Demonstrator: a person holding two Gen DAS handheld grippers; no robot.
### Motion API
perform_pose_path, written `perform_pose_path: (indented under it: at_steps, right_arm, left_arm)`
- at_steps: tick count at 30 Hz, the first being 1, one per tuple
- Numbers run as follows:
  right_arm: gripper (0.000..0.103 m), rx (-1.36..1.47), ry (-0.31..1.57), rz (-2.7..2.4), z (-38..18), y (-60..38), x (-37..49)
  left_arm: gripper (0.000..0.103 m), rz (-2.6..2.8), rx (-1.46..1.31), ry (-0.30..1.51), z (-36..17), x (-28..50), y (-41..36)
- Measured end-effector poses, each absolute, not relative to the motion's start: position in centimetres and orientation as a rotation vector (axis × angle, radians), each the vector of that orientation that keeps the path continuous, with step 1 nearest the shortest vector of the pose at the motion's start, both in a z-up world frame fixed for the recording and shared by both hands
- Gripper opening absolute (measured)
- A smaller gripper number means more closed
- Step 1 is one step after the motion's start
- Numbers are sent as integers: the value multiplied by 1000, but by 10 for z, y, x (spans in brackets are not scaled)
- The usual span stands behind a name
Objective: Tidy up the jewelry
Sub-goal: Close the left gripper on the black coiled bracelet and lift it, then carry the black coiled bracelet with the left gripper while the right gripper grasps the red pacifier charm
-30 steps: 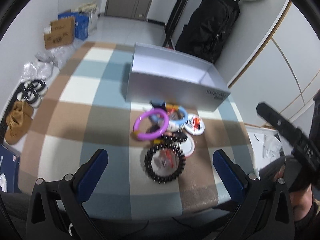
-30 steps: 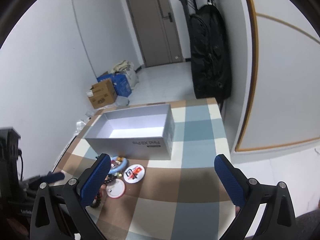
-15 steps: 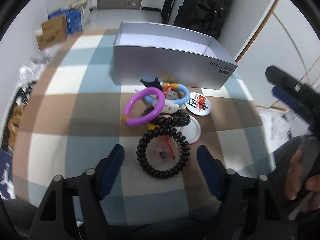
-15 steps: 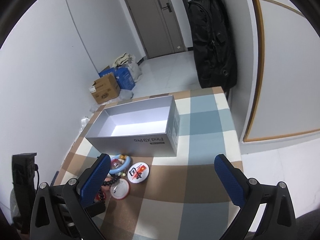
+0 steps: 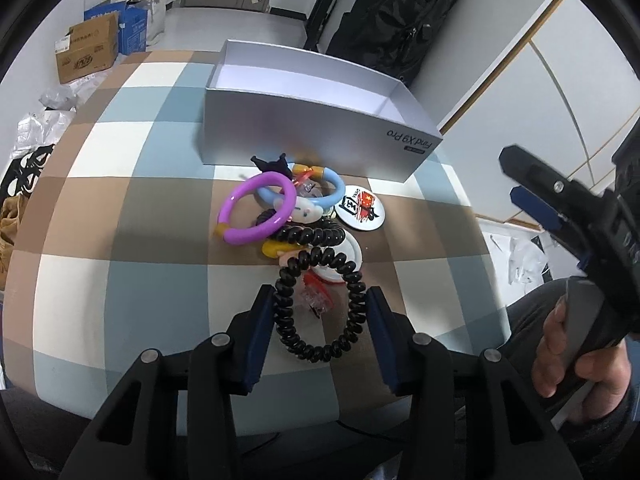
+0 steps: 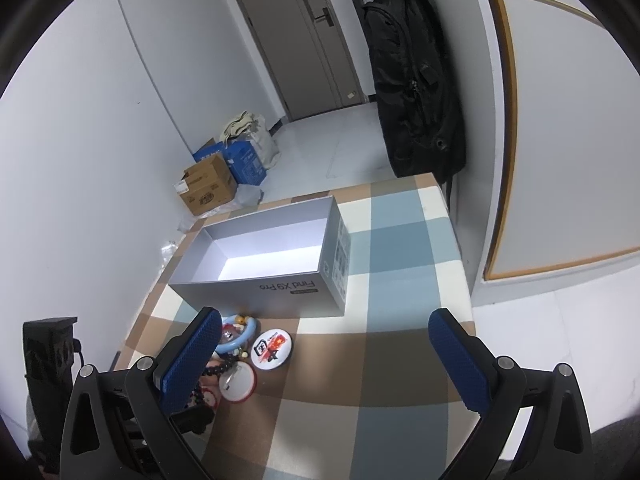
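Low in the frame, the left gripper (image 5: 318, 312) has just been closing around the black coiled plastic bracelet (image 5: 320, 300), pads touching its sides; pickup looks imminent. The right gripper (image 6: 324, 356) hangs open.

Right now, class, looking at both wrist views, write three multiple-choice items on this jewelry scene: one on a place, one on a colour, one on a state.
1. Where does the black coil bracelet lie?
A. in the box
B. between the left gripper's fingers
C. on the floor

2. What colour is the ring leaning on the pile?
A. purple
B. green
C. red

3. How is the grey box?
A. lidded
B. overturned
C. open and empty

Answers: B, blue pads flank the coil; A, its band is purple with an orange bead; C, its bare white floor shows.
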State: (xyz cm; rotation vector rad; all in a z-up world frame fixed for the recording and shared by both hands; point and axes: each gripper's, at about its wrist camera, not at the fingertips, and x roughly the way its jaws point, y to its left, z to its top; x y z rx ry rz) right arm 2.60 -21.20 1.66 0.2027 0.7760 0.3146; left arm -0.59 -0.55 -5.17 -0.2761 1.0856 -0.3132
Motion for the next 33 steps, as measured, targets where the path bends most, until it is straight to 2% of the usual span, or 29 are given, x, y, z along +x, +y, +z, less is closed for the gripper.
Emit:
perform_pose_path:
  at_steps: [16,20,21,26,30,33]
  right_arm:
    - [103,225,869,425,3,-197,23]
    - [100,232,908,512,-3,-182,15]
    - [99,237,918,523,-5,-179,14]
    - [78,245,1021,588,-25,-154,6]
    - [76,184,1037,617,-28,-128,-2]
    - [68,92,1029,638,-28,-107,-6]
  left_arm:
    - [39,-345,-476,976,-20,-2,36]
    - [39,-309,-503,928,-8,-2,52]
    - [39,-296,-507,925,-7,-1,55]
    - [39,-277,-551,941,-14,0,61]
    - [39,-289,-570,936,-12,-3,69]
    - [39,-294,-576,928,-11,-4,74]
